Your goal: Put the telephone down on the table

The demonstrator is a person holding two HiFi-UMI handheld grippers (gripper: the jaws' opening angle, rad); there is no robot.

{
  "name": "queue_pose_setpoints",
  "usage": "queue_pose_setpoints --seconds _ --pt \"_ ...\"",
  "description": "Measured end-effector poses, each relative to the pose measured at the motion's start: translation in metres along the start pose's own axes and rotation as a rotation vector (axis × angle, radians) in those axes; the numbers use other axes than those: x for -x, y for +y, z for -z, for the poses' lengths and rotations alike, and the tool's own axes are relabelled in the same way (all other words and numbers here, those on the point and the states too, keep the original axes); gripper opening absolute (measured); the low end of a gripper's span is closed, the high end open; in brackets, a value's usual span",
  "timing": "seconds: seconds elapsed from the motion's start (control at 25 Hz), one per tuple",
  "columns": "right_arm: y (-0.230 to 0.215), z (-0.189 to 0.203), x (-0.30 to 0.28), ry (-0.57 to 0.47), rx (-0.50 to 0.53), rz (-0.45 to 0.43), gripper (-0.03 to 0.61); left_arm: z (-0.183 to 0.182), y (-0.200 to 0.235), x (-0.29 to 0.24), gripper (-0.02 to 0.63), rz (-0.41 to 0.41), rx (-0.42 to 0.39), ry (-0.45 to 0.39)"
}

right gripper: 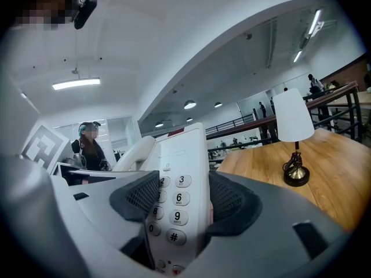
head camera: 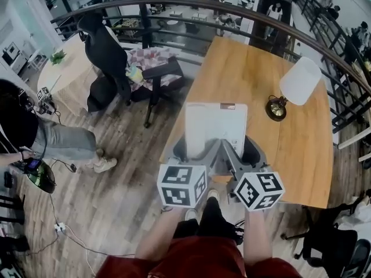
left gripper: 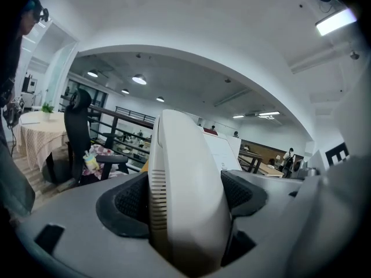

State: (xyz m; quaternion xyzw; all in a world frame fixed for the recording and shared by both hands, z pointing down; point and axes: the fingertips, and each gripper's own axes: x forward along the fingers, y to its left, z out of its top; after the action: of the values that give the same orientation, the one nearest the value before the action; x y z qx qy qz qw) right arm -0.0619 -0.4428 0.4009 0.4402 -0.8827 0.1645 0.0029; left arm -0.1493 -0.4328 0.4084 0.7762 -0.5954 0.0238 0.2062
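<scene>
far off to the left a person (head camera: 35, 138) sits over some gear on the floor, and a black chair (head camera: 107, 57) stands near the railing, neither of them part of this. nearer the middle, the left gripper (head camera: 186, 148) has its jaws clamped on the left flank of the telephone (head camera: 214, 126), the side where the handset (head camera: 195, 129) lies in its cradle; its own view shows both dark pads pressed against the white shell. the telephone hangs between the two tools over the near edge of the table (head camera: 249, 74), and i cannot tell whether any of it touches the wood. the right gripper (head camera: 250, 152) is closed on the right flank, with the keypad (right gripper: 173, 204) standing between its pads. further right on the table is a small lamp (head camera: 298, 83), well apart from the landing spot. i would guess the telephone is light, stiff plastic, smooth enough to slip, with the handset only resting loose, so it may slide off if the body tips. gripping both flanks low, as now, looks sound; keep it level going down and let go only once it sits flat.
</scene>
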Motion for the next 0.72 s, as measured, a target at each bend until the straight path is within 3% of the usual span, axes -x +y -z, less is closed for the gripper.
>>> queue_pose_setpoints --seconds 0.44,0.72 --pt "-0.073 0.044 -0.072 0.147 -0.022 -0.022 0.275 0.046 0.031 -0.094 0.385 -0.06 0.111 0.104" --pt "-0.122 0.102 -0.113 0.241 -0.073 -0.015 0.275 0.101 0.056 -0.154 0.385 -0.095 0.157 0.194"
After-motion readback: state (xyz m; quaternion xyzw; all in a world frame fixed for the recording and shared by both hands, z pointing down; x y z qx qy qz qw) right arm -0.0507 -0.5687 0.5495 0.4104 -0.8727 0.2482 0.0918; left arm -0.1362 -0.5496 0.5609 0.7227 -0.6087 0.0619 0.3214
